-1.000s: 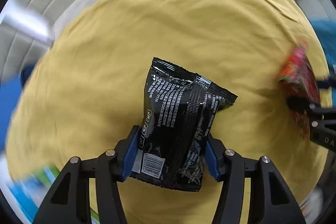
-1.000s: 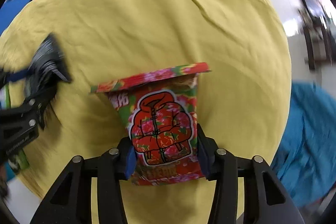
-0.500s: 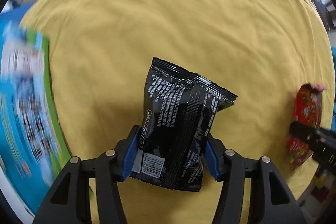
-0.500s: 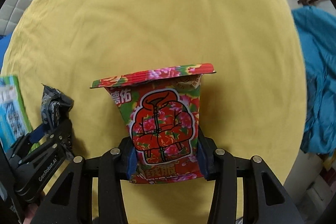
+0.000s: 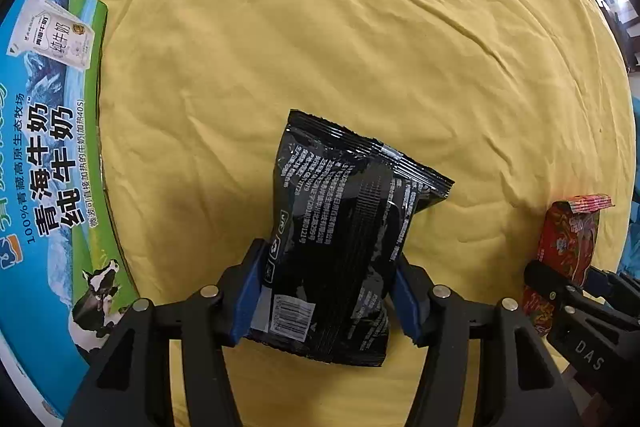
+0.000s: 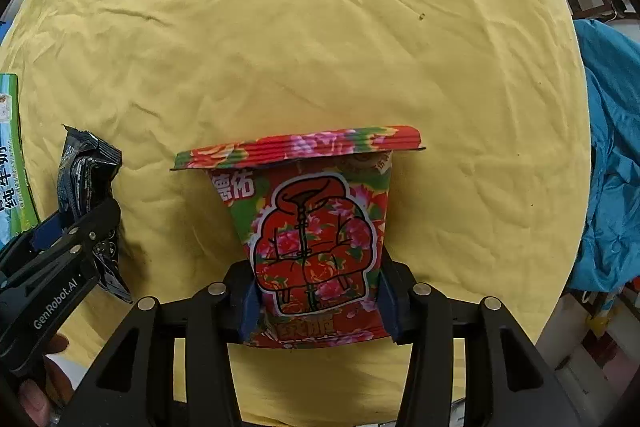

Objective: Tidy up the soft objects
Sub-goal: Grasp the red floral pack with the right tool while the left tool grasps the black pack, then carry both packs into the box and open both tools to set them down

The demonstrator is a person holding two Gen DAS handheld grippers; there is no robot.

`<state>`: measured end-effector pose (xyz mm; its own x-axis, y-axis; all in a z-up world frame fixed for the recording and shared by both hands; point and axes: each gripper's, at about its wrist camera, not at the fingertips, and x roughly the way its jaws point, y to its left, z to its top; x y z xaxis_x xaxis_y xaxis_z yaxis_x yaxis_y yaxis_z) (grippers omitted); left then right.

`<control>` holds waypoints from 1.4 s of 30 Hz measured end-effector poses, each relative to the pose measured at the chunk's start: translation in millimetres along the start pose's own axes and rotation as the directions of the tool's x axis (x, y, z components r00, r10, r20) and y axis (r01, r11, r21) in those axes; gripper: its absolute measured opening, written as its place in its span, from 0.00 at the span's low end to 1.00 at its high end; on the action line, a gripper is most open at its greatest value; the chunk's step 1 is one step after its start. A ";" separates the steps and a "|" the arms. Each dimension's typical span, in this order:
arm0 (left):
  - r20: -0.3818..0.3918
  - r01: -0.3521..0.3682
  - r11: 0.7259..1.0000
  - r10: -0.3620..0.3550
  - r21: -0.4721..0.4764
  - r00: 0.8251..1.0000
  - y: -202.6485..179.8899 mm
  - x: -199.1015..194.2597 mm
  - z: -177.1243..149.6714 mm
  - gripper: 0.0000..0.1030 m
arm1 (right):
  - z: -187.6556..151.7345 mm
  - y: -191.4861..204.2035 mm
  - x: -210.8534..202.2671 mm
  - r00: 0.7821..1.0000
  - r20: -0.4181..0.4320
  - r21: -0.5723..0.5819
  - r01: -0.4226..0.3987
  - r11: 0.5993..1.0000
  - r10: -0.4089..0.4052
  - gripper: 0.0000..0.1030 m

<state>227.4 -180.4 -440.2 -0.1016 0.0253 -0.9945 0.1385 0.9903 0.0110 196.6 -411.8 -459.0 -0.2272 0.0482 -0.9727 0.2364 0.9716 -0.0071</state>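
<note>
My left gripper is shut on a black snack packet and holds it above the yellow cloth. My right gripper is shut on a red flowered snack packet over the same cloth. In the left wrist view the red packet shows at the far right in the other gripper. In the right wrist view the black packet shows at the far left in the left gripper.
A blue and green milk carton box lies at the left edge of the cloth; its corner shows in the right wrist view. A teal cloth hangs off to the right. Furniture stands beyond the table.
Both grippers have swung over the table with their packets still held. The milk box has come into the left wrist view and now lies sharp at the left.
</note>
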 end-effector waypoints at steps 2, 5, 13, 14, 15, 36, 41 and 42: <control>0.005 0.003 1.000 -0.003 0.002 1.000 1.1 3.6 6.0 0.53 | -2.6 3.5 1.4 1.000 0.009 0.005 0.006 1.000 -0.006 0.49; 0.012 0.000 1.000 0.000 -0.004 1.000 8.2 6.1 4.7 0.52 | -2.9 7.2 1.8 1.000 0.024 -0.003 0.005 1.000 -0.005 0.46; -0.008 0.039 0.998 -0.039 -0.053 0.999 27.6 4.9 -12.5 0.54 | -16.8 12.8 1.2 1.000 0.010 0.001 -0.005 1.000 0.005 0.49; -0.010 0.046 0.997 -0.047 -0.054 0.999 29.0 5.4 -12.4 0.54 | -17.4 13.5 3.9 1.000 0.010 0.009 -0.010 1.000 0.010 0.50; -0.012 0.047 0.997 -0.048 -0.053 0.999 29.0 4.6 -12.4 0.54 | -17.6 13.4 4.6 1.000 0.009 0.013 -0.015 1.000 0.015 0.52; 0.118 0.067 0.998 -0.069 0.018 0.991 38.7 -41.3 -33.5 0.49 | -63.1 78.3 -35.3 0.994 0.107 -0.020 -0.014 1.000 0.016 0.43; 0.207 0.094 0.995 -0.099 0.034 0.973 59.5 -86.7 -45.4 0.49 | -86.0 103.9 -82.1 0.981 0.183 -0.032 -0.053 0.998 0.058 0.43; 0.227 0.100 0.994 -0.106 0.036 0.968 64.7 -96.8 -48.0 0.49 | -88.7 110.5 -92.9 0.978 0.197 -0.038 -0.062 0.997 0.069 0.43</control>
<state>198.9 -112.3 -338.3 0.1107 -0.1113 -0.9876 0.1626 0.9823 -0.0924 160.0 -288.3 -348.8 -0.0199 0.0684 -0.9975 0.2141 0.9748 0.0625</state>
